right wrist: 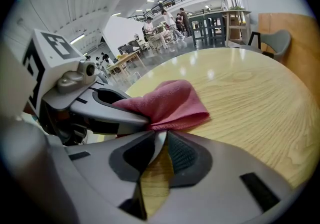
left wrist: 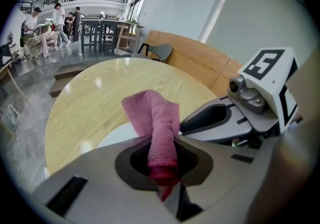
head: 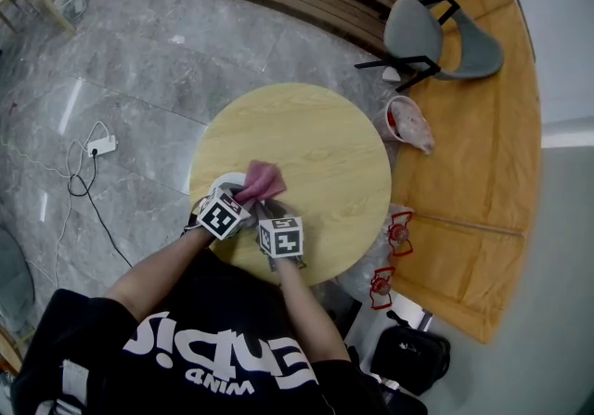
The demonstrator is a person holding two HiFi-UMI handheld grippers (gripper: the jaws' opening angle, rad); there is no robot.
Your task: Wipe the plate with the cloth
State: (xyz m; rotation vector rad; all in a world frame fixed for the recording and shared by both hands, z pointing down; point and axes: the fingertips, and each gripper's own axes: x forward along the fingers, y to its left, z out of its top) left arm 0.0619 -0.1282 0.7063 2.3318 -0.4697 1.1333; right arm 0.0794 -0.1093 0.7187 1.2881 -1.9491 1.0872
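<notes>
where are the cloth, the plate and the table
cloth (left wrist: 152, 113): left gripper view, its folded middle
plate (left wrist: 117, 136): left gripper view, white surface left of the cloth
table (head: 325, 158): head view, bare wooden top

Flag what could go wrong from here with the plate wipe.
1. The plate sits at the near edge of the round table; a push toward the person could slide it off.
2. The right gripper seems to pinch only the plate's thin rim; wiping pressure may break that hold.
3. The pink cloth is bunched in the left gripper, so bare gripper may scrape the plate.
</notes>
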